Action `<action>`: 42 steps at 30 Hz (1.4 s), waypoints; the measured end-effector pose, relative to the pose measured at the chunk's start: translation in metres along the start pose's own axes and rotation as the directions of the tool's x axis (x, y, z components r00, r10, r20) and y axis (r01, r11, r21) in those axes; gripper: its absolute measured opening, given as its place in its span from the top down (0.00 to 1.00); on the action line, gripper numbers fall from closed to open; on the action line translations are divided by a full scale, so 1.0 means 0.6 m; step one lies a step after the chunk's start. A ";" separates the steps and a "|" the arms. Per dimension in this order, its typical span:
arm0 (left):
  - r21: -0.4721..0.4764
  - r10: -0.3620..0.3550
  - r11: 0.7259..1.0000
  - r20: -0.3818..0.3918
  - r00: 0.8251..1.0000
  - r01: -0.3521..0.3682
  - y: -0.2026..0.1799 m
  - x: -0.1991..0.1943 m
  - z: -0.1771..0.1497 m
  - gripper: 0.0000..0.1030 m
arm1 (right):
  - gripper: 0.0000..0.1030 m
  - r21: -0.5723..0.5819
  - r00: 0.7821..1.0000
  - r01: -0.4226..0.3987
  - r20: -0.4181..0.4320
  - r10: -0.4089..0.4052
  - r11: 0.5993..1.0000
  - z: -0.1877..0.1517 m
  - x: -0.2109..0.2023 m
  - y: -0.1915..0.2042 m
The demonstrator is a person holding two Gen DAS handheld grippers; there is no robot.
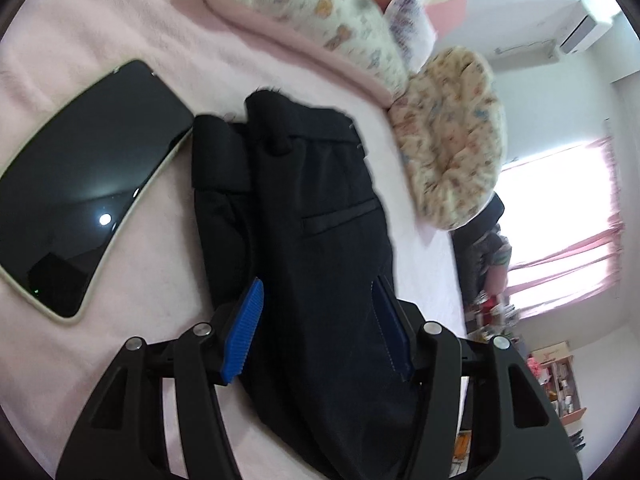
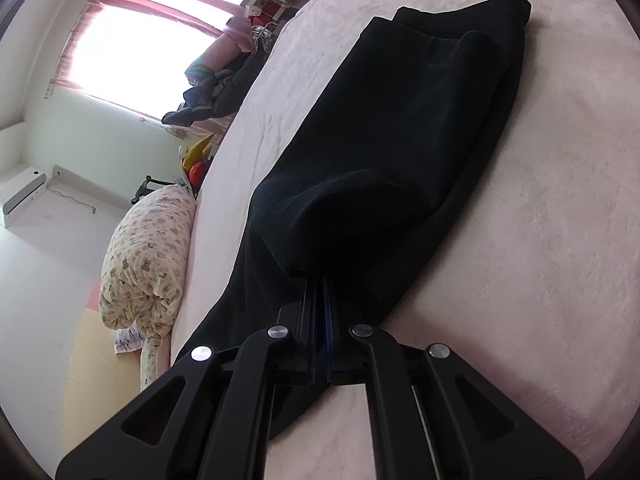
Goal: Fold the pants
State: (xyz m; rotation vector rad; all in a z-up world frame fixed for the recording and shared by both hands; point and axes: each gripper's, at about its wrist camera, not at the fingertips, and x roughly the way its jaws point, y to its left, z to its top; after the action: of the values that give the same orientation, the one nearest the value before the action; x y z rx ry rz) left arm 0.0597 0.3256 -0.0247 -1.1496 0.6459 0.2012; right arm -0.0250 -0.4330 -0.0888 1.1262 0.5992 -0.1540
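Observation:
Dark navy pants point(image 1: 320, 220) lie on a pink bed cover, waistband end far from me, with a slit pocket showing. My left gripper point(image 1: 320, 328) is open, its blue pads point(image 1: 245, 332) standing on either side of the pants' near part; the right pad is half hidden by the cloth. In the right wrist view the pants point(image 2: 420, 120) stretch away in a long folded strip. My right gripper point(image 2: 318, 284) is shut on a raised fold of the pants' cloth, with its pad tips buried under the fabric.
A black phone in a pale case point(image 1: 80, 188) lies on the bed left of the pants. Flowered pillows point(image 1: 452, 140) and a flowered quilt point(image 2: 148, 256) sit at the bed's edge. The pink bed cover point(image 2: 540, 240) spreads around. A bright window with pink curtains point(image 2: 152, 28) is beyond.

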 end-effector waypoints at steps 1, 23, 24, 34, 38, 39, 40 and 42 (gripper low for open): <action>-0.010 -0.001 1.000 -0.007 1.000 0.000 0.003 0.005 0.000 0.46 | 0.97 0.000 1.000 0.002 0.000 -0.002 1.000 -0.001 0.002 0.001; 0.014 -0.011 1.000 0.119 0.993 0.009 0.005 -0.029 -0.043 0.94 | 0.97 -0.013 1.000 -0.021 0.019 0.022 1.000 -0.002 0.000 0.009; 0.010 -0.002 1.000 0.122 0.992 0.001 0.010 -0.030 -0.044 0.94 | 0.97 -0.014 0.999 -0.026 0.025 0.026 1.000 -0.002 -0.003 0.010; 0.053 0.108 0.992 0.126 0.986 -0.115 0.019 -0.005 -0.051 0.70 | 0.91 -0.029 0.998 0.053 -0.023 -0.054 0.998 0.002 0.016 0.003; 0.013 0.145 0.988 0.259 0.955 -0.154 0.017 -0.073 -0.071 0.29 | 0.78 0.057 0.995 0.019 -0.095 -0.013 0.998 0.006 -0.017 -0.008; 0.017 0.144 0.988 0.293 0.945 -0.156 0.014 -0.088 -0.078 0.29 | 0.78 0.079 0.996 0.007 -0.089 0.000 0.997 0.011 -0.036 -0.012; 0.030 0.138 0.987 0.338 0.931 -0.157 0.008 -0.109 -0.090 0.28 | 0.78 0.096 0.998 -0.009 -0.059 0.015 0.995 0.021 -0.057 -0.018; 0.071 0.095 0.989 0.394 0.914 -0.133 -0.009 -0.135 -0.115 0.22 | 0.77 0.123 0.999 -0.014 0.036 0.010 0.992 0.049 -0.095 -0.029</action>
State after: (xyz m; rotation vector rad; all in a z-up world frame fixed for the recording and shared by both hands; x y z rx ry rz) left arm -0.0284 0.2754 0.0086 -0.9423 0.3627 0.4821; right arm -0.0687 -0.4769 -0.0646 1.2443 0.5570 -0.2023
